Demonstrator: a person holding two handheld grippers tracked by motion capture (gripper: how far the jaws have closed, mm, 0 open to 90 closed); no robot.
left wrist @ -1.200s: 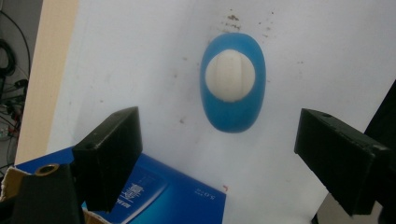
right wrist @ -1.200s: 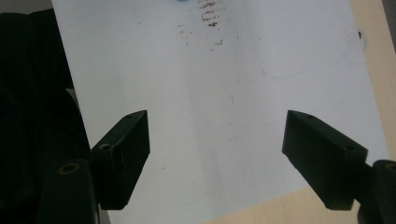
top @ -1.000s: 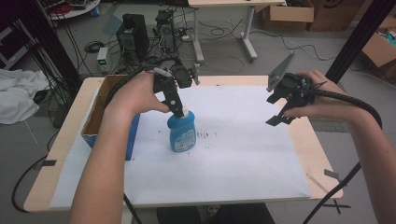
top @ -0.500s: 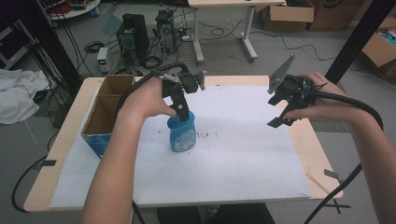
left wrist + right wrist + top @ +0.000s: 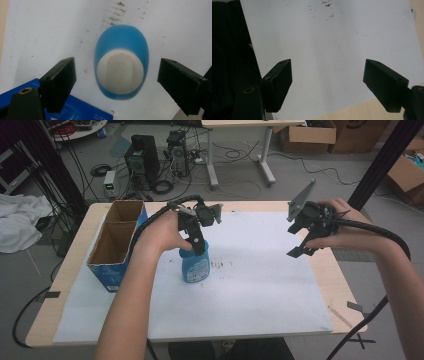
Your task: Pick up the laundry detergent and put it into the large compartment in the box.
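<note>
A: While the left gripper [image 5: 199,251] hangs right over the blue bottle [image 5: 195,266], what makes a good grasp here?

B: Its jaws stand spread wide, gripping nothing. In the left gripper view the bottle [image 5: 121,71] sits upright between them, white cap facing the camera, a clear gap on each side. I'd come straight down and keep the cap centred, so both jaws meet the body together.

A: Where does the bottle stand exactly?

B: On the white paper sheet [image 5: 260,285], near the table's left-middle, just beside the blue cardboard box [image 5: 116,251], which lies open-topped at the sheet's left edge.

A: Any risk?

B: The body looks oval from above. I judge that closing across the narrow sides holds better; pinching near the cap alone could tip it. Also mind the box corner [image 5: 75,110] close under the left jaw.

A: And the right gripper [image 5: 302,234]?

B: Also released, jaws apart over bare paper [image 5: 332,57], well away to the right. It can wait there.
</note>
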